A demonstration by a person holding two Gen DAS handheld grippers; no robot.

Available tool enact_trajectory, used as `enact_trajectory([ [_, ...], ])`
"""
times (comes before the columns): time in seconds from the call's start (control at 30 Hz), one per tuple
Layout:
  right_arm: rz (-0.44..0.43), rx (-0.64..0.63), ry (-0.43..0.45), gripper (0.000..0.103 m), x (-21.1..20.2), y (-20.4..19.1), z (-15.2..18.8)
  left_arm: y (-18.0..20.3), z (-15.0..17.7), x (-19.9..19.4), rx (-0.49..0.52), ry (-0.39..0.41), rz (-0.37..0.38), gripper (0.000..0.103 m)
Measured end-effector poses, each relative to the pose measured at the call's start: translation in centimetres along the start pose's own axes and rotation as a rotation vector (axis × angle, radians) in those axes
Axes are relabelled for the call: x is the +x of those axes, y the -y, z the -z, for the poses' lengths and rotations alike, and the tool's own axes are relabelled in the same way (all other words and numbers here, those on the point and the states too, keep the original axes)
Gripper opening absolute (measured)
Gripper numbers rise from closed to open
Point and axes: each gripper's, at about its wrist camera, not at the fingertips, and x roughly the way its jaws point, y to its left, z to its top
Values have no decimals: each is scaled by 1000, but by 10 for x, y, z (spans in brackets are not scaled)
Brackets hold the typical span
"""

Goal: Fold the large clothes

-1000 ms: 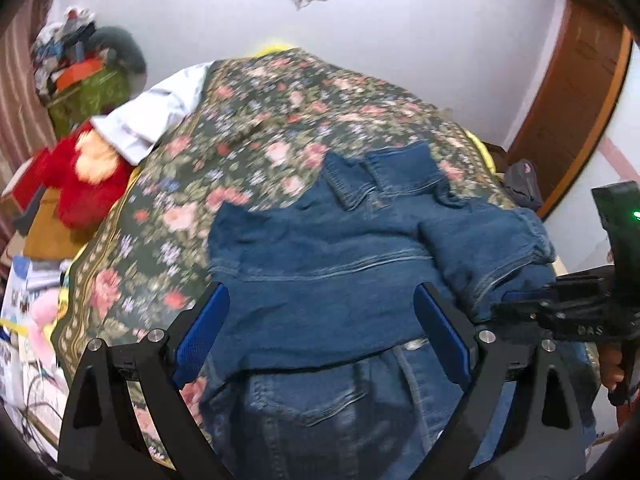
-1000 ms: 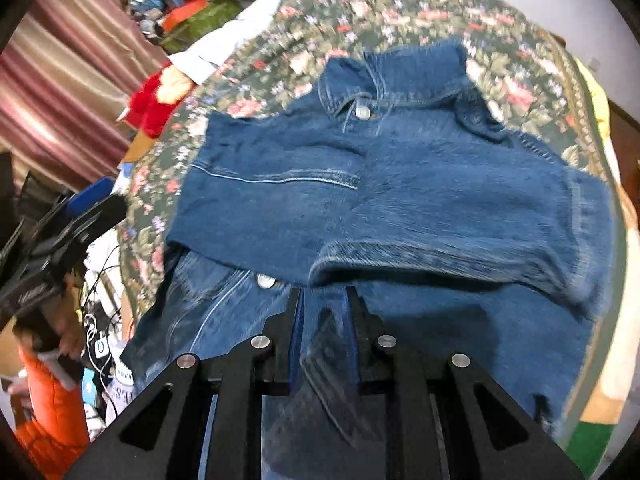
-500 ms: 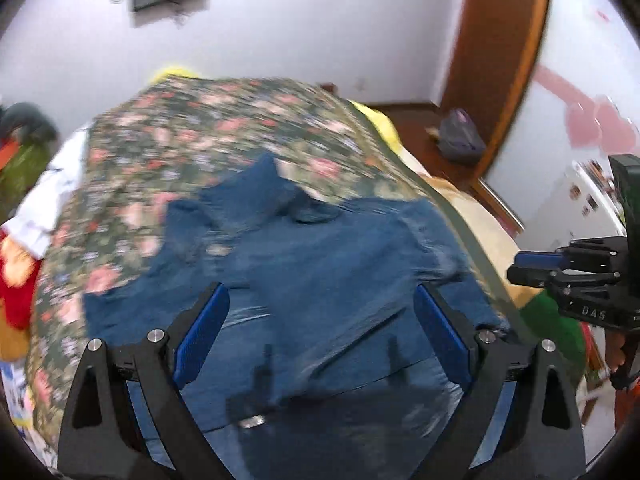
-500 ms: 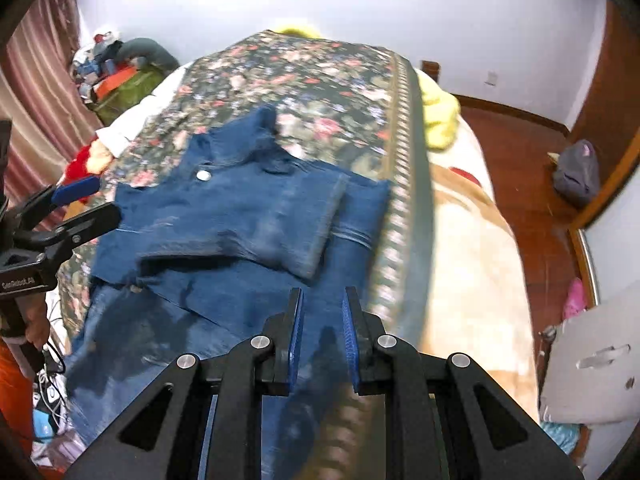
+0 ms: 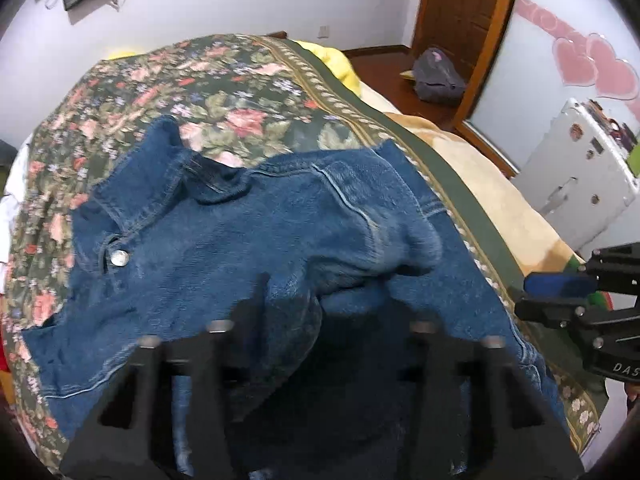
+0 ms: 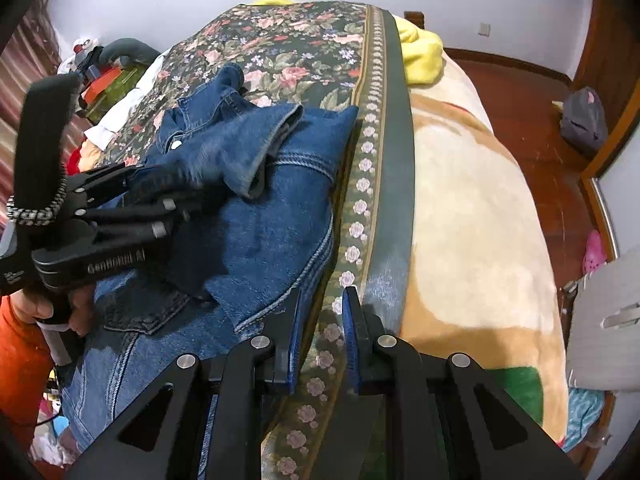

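Note:
A blue denim jacket (image 5: pixel 240 248) lies spread on the floral bedspread (image 5: pixel 200 88), collar at the far end. My left gripper (image 5: pixel 332 304) points down into its right half. The jaws are closing, and a bunched fold of denim sits between the blurred fingers. In the right wrist view the left gripper (image 6: pixel 180 196) pinches the jacket (image 6: pixel 272 232) just below the raised sleeve cuff (image 6: pixel 260 160). My right gripper (image 6: pixel 320 312) is shut with nothing in it. It hovers over the bedspread's flowered border beside the jacket's edge, and appears at the right (image 5: pixel 556 292) in the left wrist view.
A beige blanket (image 6: pixel 472 200) and a yellow cloth (image 6: pixel 420 52) cover the bed's right side. A grey bag (image 6: pixel 580 120) lies on the wooden floor by the door (image 5: pixel 460 12). A white appliance (image 5: pixel 580 176) stands on the right, and clutter (image 6: pixel 100 72) is piled on the left.
My left gripper swung right across the jacket, dropped onto its right half, and its wide-open jaws narrowed around denim. My right gripper slid off the jacket to the bedspread's border, still shut.

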Motion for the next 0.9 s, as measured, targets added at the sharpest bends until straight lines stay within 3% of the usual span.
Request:
enact_trajectory([
  [0.07, -2, 10, -6, 15, 2, 0, -1, -7, -3, -8, -24, 23, -14, 12],
  [0.2, -1, 3, 11, 15, -4, -5, -3, -33, -6, -35, -85, 97, -2, 8],
  [0.4, 19, -16, 30, 15, -10, -16, -12, -95, 0, -98, -188, 234, -67, 8],
  [0.5, 8, -6, 31, 15, -9, -23, -18, -133, 16, -115, -251, 256, -104, 8],
  [0.6, 1, -3, 22, 15, -5, -30, -22, -170, 42, -116, -311, 229, -151, 9],
  [0.7, 29, -27, 2, 15, 4, -43, -24, -201, 75, -100, -376, 156, -145, 13],
  [0.8, 84, -65, -43, 15, 24, -57, -21, -218, 110, -78, -409, 73, -196, 13],
  [0.9, 149, -100, -64, 15, 38, -67, -16, -238, 150, -62, -494, -6, -147, 13],
])
